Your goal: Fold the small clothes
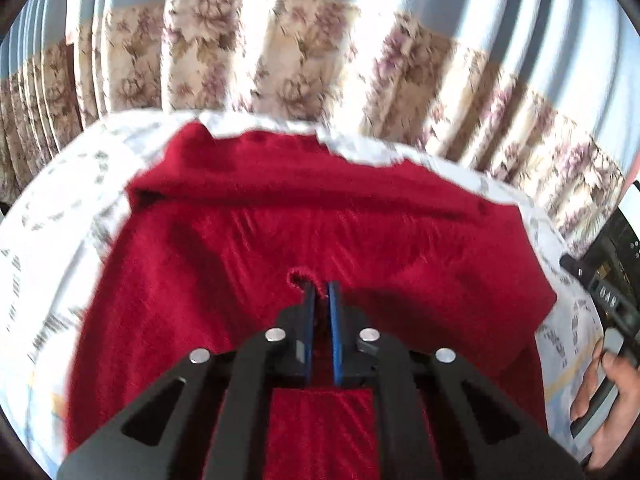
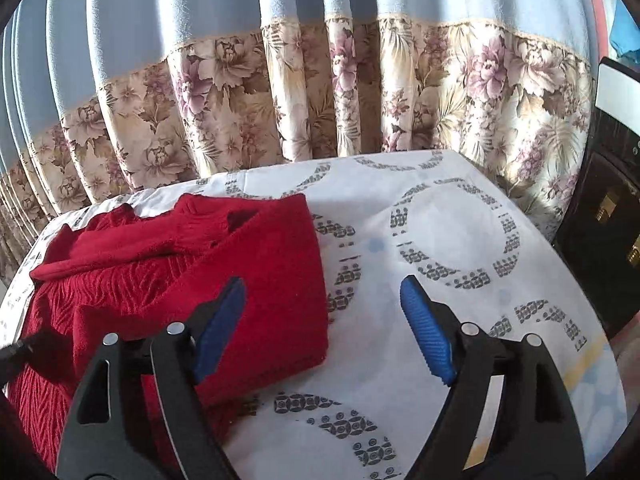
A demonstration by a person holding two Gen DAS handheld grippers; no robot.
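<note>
L gripper (image 1: 321,288): jaws nearly together, pinching a small raised loop of the red sweater (image 1: 280,232) between the blue pads (image 1: 335,320); it points down over the middle of the garment. R gripper (image 2: 322,312): jaws wide apart, nothing between them, hanging over the sweater's right edge and the white patterned sheet (image 2: 440,220). Sweater lies partly folded on the sheet, floral curtain (image 2: 240,100) behind. A hand (image 1: 604,396) shows at right edge of L view, wrapped around a dark handle.
</note>
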